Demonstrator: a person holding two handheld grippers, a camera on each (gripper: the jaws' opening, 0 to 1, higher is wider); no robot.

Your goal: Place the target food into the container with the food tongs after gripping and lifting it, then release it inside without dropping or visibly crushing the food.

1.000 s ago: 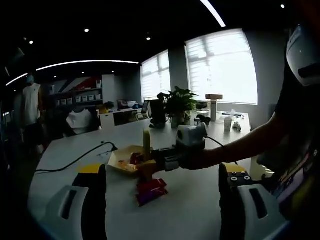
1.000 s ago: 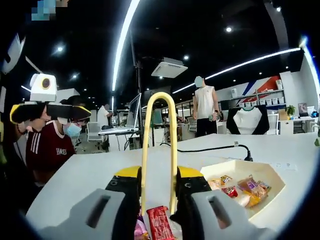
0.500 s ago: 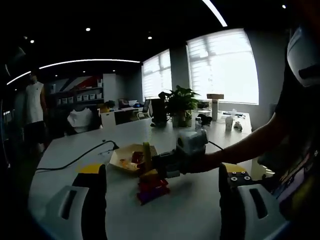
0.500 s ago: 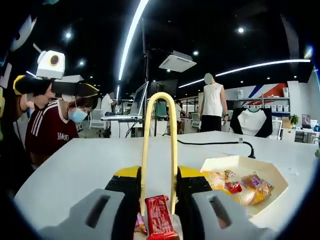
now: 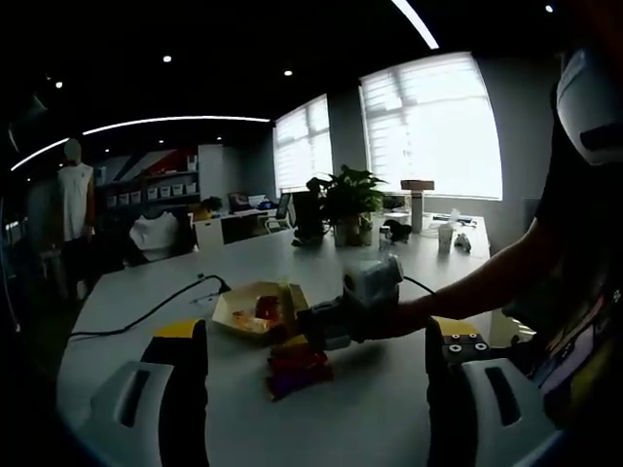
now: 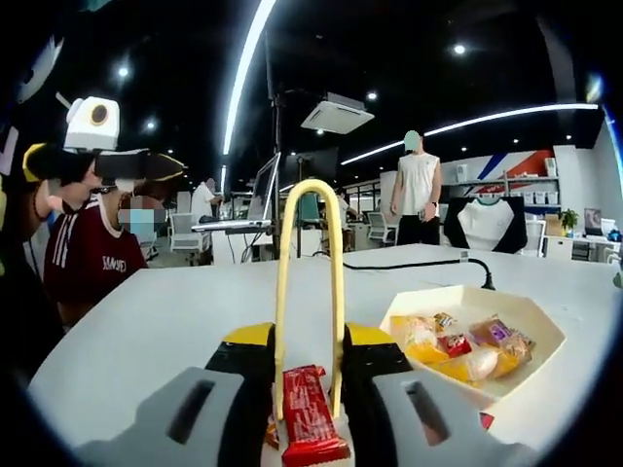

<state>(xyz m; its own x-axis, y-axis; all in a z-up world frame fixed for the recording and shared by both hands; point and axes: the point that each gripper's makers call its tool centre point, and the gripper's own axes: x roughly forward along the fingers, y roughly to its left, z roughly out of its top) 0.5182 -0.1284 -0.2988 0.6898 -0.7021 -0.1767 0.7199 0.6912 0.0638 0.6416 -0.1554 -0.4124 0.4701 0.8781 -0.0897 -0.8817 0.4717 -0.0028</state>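
White table bears red snack packet, wording unreadable.

The left hand-held gripper has two broad black jaws with pale grey moulded shells, each cut by a dark slot. Yellow trim sits at the jaw tops, and small screws dot the right-hand one. The right hand-held gripper has the same build: black jaws, grey slotted shells, yellow caps. The person wears dark clothing.
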